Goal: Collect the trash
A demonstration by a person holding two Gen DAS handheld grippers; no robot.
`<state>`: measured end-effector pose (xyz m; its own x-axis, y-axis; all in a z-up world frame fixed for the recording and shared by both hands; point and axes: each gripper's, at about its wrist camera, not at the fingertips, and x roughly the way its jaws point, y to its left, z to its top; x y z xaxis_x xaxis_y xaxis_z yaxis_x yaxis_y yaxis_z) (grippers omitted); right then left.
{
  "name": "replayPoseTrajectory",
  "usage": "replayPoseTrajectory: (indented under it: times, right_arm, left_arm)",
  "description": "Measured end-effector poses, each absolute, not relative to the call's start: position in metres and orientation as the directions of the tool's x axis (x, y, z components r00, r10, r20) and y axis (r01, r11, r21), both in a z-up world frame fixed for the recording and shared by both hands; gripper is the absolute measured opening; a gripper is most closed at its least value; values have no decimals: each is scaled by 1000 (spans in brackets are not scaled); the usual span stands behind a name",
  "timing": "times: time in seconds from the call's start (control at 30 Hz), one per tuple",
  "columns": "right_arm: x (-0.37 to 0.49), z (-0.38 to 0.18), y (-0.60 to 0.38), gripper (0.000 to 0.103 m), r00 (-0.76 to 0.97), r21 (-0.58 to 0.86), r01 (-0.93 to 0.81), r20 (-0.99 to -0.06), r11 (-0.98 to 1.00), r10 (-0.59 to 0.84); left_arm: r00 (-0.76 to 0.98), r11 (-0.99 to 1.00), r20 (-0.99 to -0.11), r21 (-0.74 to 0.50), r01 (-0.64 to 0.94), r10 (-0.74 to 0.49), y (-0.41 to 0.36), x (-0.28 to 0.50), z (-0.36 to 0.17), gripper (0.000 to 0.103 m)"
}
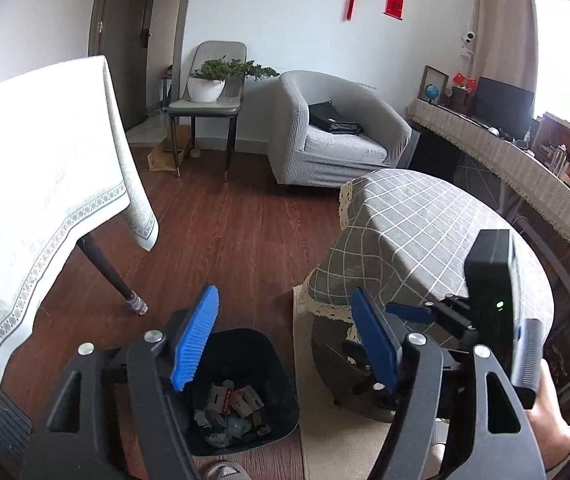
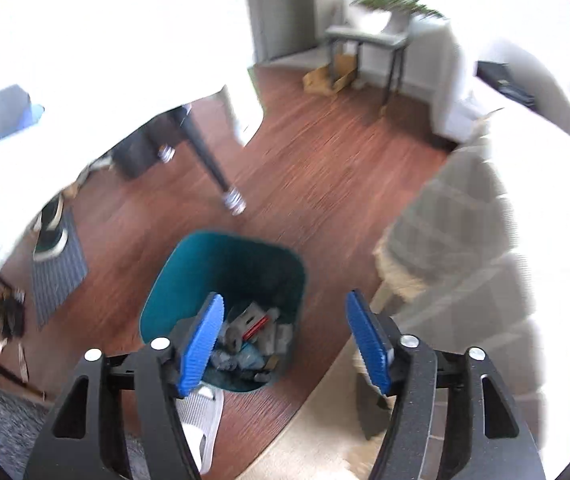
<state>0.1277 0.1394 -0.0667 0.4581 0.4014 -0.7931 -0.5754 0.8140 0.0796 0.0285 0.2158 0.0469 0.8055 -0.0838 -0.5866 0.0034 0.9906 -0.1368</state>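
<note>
A dark teal trash bin (image 1: 285, 396) stands on the wooden floor, with crumpled paper and packaging trash (image 1: 231, 412) inside. It also shows in the right wrist view (image 2: 173, 280), with the trash (image 2: 251, 340) at its bottom. My left gripper (image 1: 285, 344) is open and empty, above the bin. My right gripper (image 2: 283, 344) is open and empty, above the bin's near right side. The right gripper's body (image 1: 489, 300) shows in the left wrist view, at the right, in front of the checked table.
A round table with a grey checked cloth (image 1: 425, 240) stands right of the bin. A table with a white cloth (image 1: 37, 200) and a dark leg (image 1: 113, 280) is at the left. A grey armchair (image 1: 337, 136), a chair with a plant (image 1: 209, 92), a slipper (image 2: 201, 420) and a beige rug (image 2: 317, 440) are around.
</note>
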Motion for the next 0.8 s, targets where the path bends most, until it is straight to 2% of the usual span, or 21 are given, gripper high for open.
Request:
replayPoseTrajectory:
  times: [0.17,0.23,0.33,0.43,0.53,0.8]
  right_arm:
    - [117,-25,78,79,573,54,-479,-737,876,359]
    - [110,-11,53,83,612,51,-435,-716,899,336]
    - [97,12,12,91,665,49,-391,-675,919,319]
    - [85,30,-22,94,702,29,-353,-652,935,286]
    - [69,47,-55,99,739,15,-315,-624,949,255]
    - [29,51,-131,99,788,-10,-207,-594,978,161]
  left_arm:
    - [859,994,-509,-111,-6,-51,190,11,84,92]
    - [868,997,-496,-74,-8,-30,177,1,94,95]
    - [865,999,-500,27,-44,52,157,-12,97,98]
    - [863,995,-497,80,-55,87,146,-21,88,100]
    - [851,993,-515,100,-60,103,140,-20,75,100]
    - [846,996,-525,64,-65,89,137,-30,60,100]
